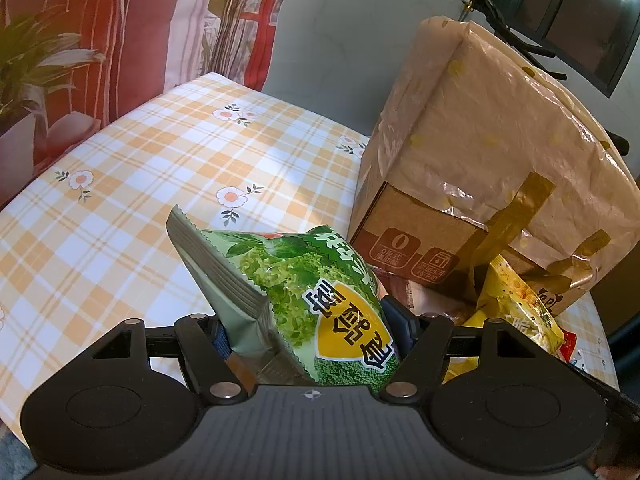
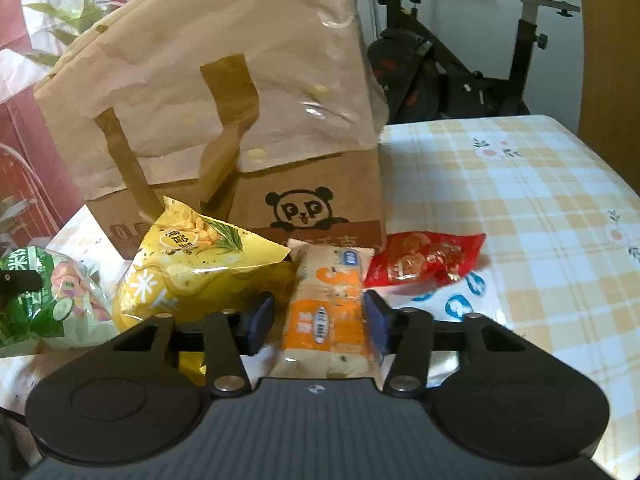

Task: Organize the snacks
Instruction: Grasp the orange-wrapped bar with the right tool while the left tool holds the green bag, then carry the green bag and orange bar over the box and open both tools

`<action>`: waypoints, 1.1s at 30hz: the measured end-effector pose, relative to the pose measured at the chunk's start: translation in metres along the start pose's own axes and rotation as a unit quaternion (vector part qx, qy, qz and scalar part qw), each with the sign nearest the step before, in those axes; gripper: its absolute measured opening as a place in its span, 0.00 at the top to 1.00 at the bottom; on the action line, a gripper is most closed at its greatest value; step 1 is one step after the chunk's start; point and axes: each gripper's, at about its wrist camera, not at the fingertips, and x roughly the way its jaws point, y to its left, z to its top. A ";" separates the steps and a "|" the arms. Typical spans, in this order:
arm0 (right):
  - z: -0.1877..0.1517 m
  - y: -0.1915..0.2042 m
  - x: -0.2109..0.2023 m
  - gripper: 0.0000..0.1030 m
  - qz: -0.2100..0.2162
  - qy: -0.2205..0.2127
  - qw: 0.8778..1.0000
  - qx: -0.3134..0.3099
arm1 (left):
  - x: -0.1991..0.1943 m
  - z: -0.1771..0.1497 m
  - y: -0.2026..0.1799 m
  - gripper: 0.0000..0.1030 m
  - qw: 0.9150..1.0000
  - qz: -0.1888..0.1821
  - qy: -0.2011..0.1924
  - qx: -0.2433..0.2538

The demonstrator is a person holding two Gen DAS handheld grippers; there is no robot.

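The left claw (image 1: 308, 332) is clamped on a green snack bag (image 1: 304, 292); the right claw (image 2: 320, 320) stands apart around an orange cracker pack (image 2: 328, 316), before a panda-printed box (image 2: 248, 128).

Left wrist cam: low over table (image 1: 120, 168), looks forward and down along left gripper (image 1: 308, 332), very near green snack bag (image 1: 320, 292) filling centre; paper-wrapped box (image 1: 492, 152) near, to right. Right wrist cam: same low pose behind right gripper (image 2: 320, 320), faces box (image 2: 224, 120) head-on – close. Shared: box, yellow bag (image 1: 516, 304) (image 2: 192, 268), green bag (image 2: 44, 292), probably red packet at left view's edge.
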 end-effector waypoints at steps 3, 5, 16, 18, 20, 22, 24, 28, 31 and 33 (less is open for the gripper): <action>-0.005 -0.001 -0.008 0.60 0.000 -0.009 1.000 0.008 | 0.000 0.000 0.000 0.28 1.000 0.000 0.000 0.001; -0.010 0.001 -0.014 0.60 -0.004 -0.015 1.000 0.002 | 0.000 0.000 0.001 0.28 1.000 -0.001 0.000 0.001; -0.017 0.001 -0.029 0.60 -0.011 -0.030 0.999 -0.004 | -0.003 0.001 0.000 0.30 1.000 -0.013 -0.006 0.003; -0.016 0.000 -0.031 0.60 -0.012 -0.032 0.999 -0.003 | -0.003 0.001 0.000 0.30 1.000 -0.012 -0.007 0.003; -0.015 -0.001 -0.033 0.60 -0.013 -0.036 0.999 -0.001 | -0.004 0.001 -0.001 0.30 1.000 -0.011 -0.010 0.004; -0.014 -0.002 -0.035 0.60 -0.013 -0.040 0.999 0.002 | -0.007 0.002 0.000 0.30 1.000 -0.009 -0.016 0.004; -0.012 -0.003 -0.038 0.60 -0.014 -0.047 0.999 0.006 | -0.010 0.004 0.001 0.30 1.000 -0.010 -0.025 0.000; -0.003 -0.006 -0.048 0.60 -0.013 -0.067 0.997 0.024 | -0.019 0.007 0.001 0.30 0.999 -0.010 -0.046 -0.001; 0.004 -0.009 -0.057 0.60 -0.015 -0.084 0.996 0.034 | -0.027 0.011 0.001 0.30 0.998 -0.011 -0.064 -0.001; 0.008 -0.011 -0.063 0.60 -0.017 -0.094 0.995 0.041 | -0.033 0.014 0.001 0.30 0.997 -0.008 -0.077 -0.001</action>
